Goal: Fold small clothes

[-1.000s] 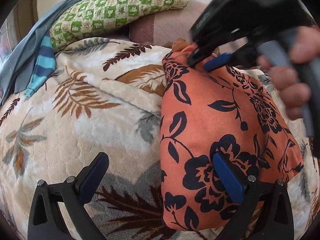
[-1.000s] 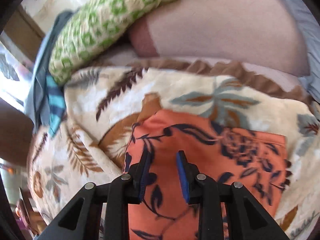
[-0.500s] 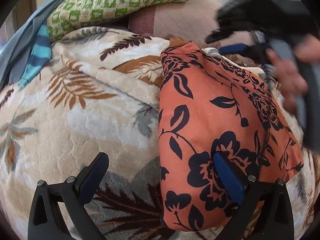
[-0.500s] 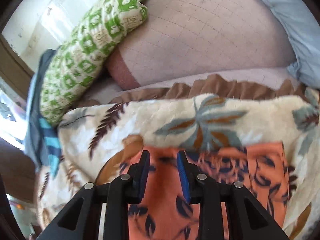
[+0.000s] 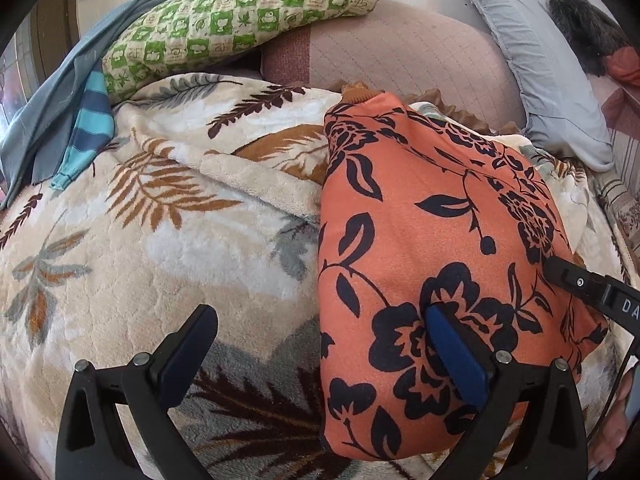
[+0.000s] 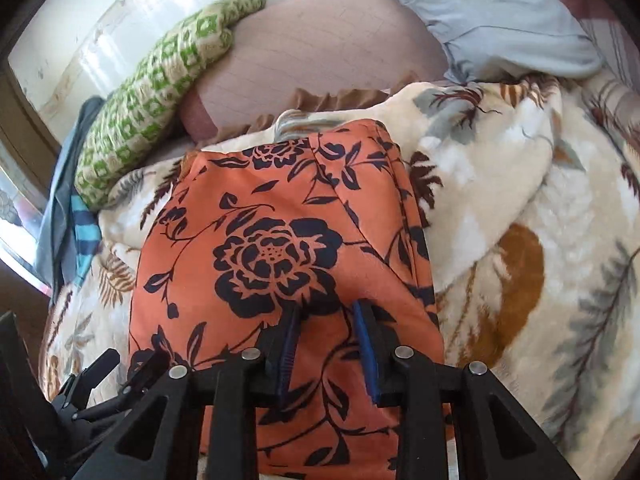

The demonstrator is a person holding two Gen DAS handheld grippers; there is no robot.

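An orange garment with a dark floral print (image 5: 432,240) lies folded in a neat oblong on the leaf-patterned blanket (image 5: 160,248). My left gripper (image 5: 320,344) is open and empty, low over the blanket; its right finger (image 5: 452,352) lies over the garment's near end. In the right wrist view the same garment (image 6: 280,248) lies straight ahead. My right gripper (image 6: 328,320) hovers over its near part with the jaws a narrow gap apart and nothing between them. The right gripper's body shows at the left wrist view's right edge (image 5: 592,288).
A green checked pillow (image 5: 240,12), a pink quilted cushion (image 5: 400,52) and a grey pillow (image 5: 540,60) lie beyond the blanket. A grey and striped blue cloth (image 5: 80,120) lies at the far left. A dark furry thing (image 5: 580,12) sits at the far right.
My right gripper has drawn back from the garment's far corner toward the near right side. The garment now lies flat and released. The left gripper has stayed put.
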